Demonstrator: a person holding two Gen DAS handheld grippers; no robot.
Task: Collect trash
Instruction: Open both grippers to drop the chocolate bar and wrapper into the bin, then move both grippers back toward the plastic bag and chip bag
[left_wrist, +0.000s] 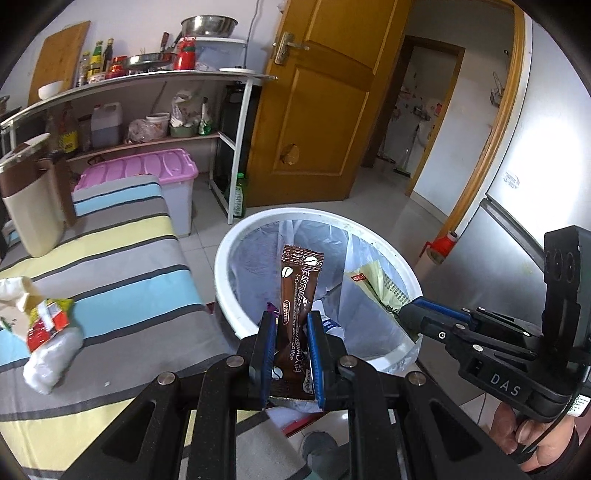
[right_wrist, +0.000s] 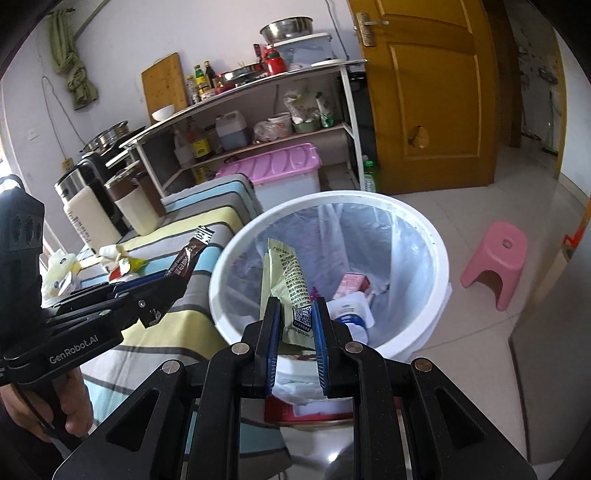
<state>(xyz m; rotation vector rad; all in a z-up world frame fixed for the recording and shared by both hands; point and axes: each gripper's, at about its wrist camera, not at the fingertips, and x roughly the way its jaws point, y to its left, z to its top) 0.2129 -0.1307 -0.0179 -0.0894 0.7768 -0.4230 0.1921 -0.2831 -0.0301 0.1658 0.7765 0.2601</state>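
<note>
1. Brown coffee sachet (left_wrist: 300, 291) sits mid-frame in the left wrist view, pinched between the blue pads of my left gripper (left_wrist: 291, 317), jaws narrow and clamped on its lower half; top half sticks up free over the bin opening
2. I judge it v. light, thin foil-type film, flexible but w/ enough stiffness to stand upright; prob. slippery, so a grip low across the flat faces, as now, looks right
3. Pale green sachet (right_wrist: 284, 291) is at centre of the right wrist view, in my right gripper (right_wrist: 295, 314), jaws narrow and closed on its bottom part near the QR print; upper end leans toward upper left of frame
4. Same handling I'd guess: light, soft, crinkly, nothing fragile; should drop clean once let go, though film may cling to a pad
5. White trash bin (right_wrist: 439, 258) w/ clear liner fills the middle of both views; both sachets appear over its mouth, some trash already at the bottom
6. More wrappers (left_wrist: 48, 317) lie on the striped cloth (left_wrist: 122, 266) at lower left of the left view, well apart from both grippers
</note>
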